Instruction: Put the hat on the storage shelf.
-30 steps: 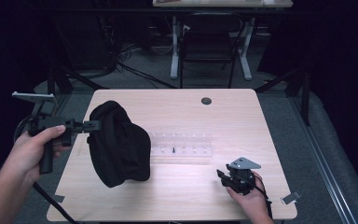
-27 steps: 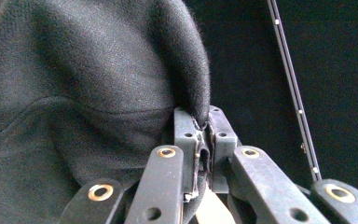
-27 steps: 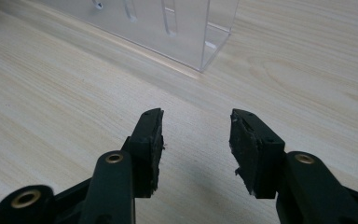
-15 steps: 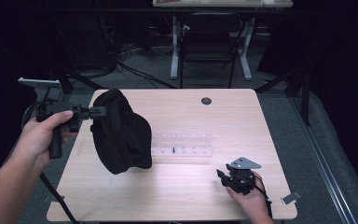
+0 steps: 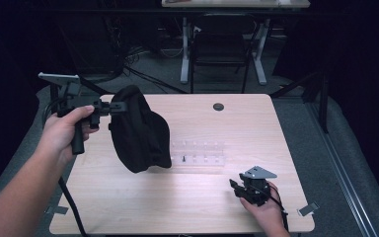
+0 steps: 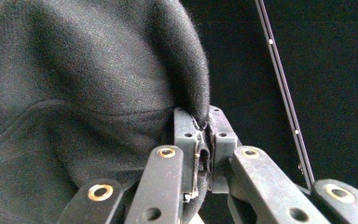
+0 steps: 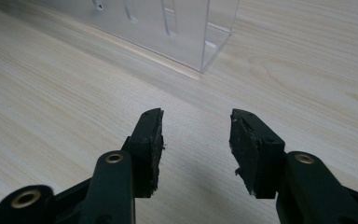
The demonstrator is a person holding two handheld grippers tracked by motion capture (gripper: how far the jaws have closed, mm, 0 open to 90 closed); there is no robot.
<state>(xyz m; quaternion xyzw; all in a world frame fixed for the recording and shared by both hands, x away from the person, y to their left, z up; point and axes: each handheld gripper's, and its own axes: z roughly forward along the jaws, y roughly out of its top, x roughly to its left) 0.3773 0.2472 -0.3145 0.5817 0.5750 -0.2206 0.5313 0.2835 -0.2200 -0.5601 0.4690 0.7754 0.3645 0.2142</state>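
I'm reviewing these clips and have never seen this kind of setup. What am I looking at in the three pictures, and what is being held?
There is no robot arm here: a person holds a hand-operated tool with two jaws in each hand. The high view looks down on a wooden table. The other two pictures come from small cameras riding on each tool, looking along its jaws.

The left gripper has its jaws shut on the edge of a black cloth bag, lifted so that it hangs over the table. The left gripper view shows the fabric pinched close up. The right gripper rests low over the table, jaws open and holding nothing. A clear plastic rack lies at mid-table.
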